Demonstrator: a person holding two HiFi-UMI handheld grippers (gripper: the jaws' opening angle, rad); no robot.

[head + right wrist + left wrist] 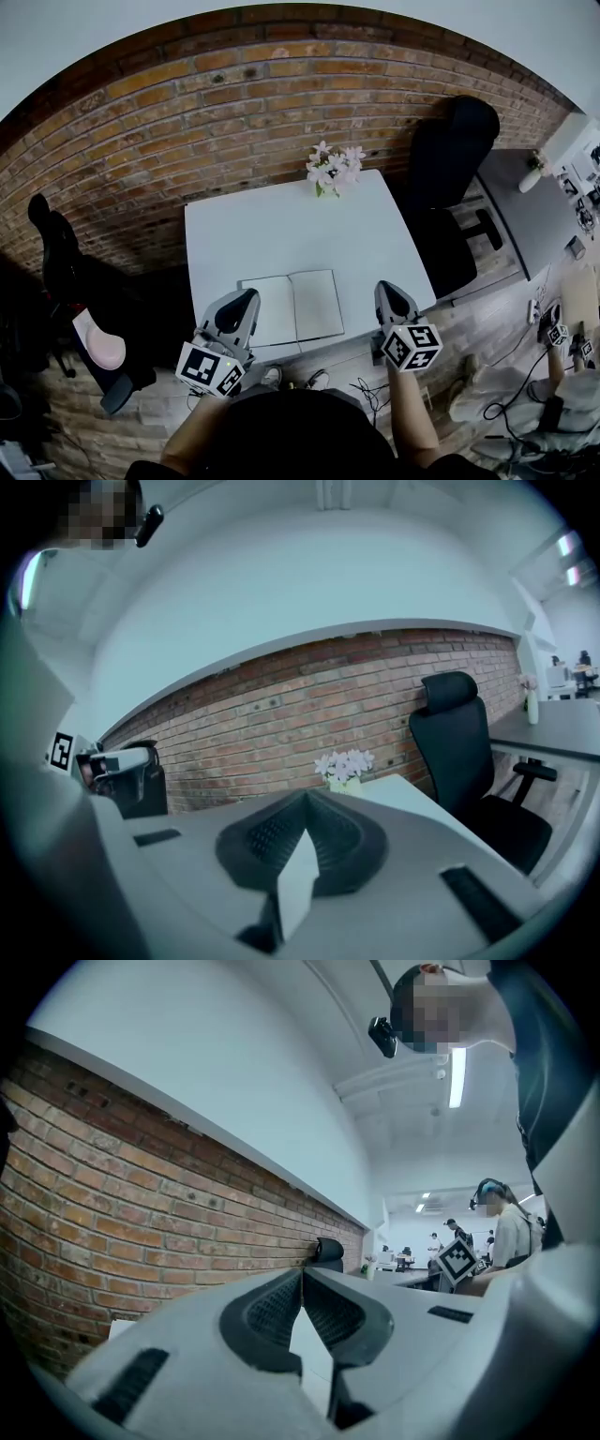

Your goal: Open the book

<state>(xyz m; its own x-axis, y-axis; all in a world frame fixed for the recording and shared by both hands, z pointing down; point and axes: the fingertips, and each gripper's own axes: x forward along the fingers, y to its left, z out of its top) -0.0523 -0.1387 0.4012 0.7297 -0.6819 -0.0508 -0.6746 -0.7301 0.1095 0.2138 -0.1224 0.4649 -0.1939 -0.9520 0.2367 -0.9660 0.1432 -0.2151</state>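
The left claw (302, 1271) is clenched, tips meeting on nothing. The right claw (305, 799) is clenched and empty too. They flank the book (292, 307), which lies open and flat by the near edge of the white worktop (281, 234). It is widest left to right, and its spine runs from the person toward the flowers (333, 169). The left claw covers its near left corner. No print can be made out on the pages.
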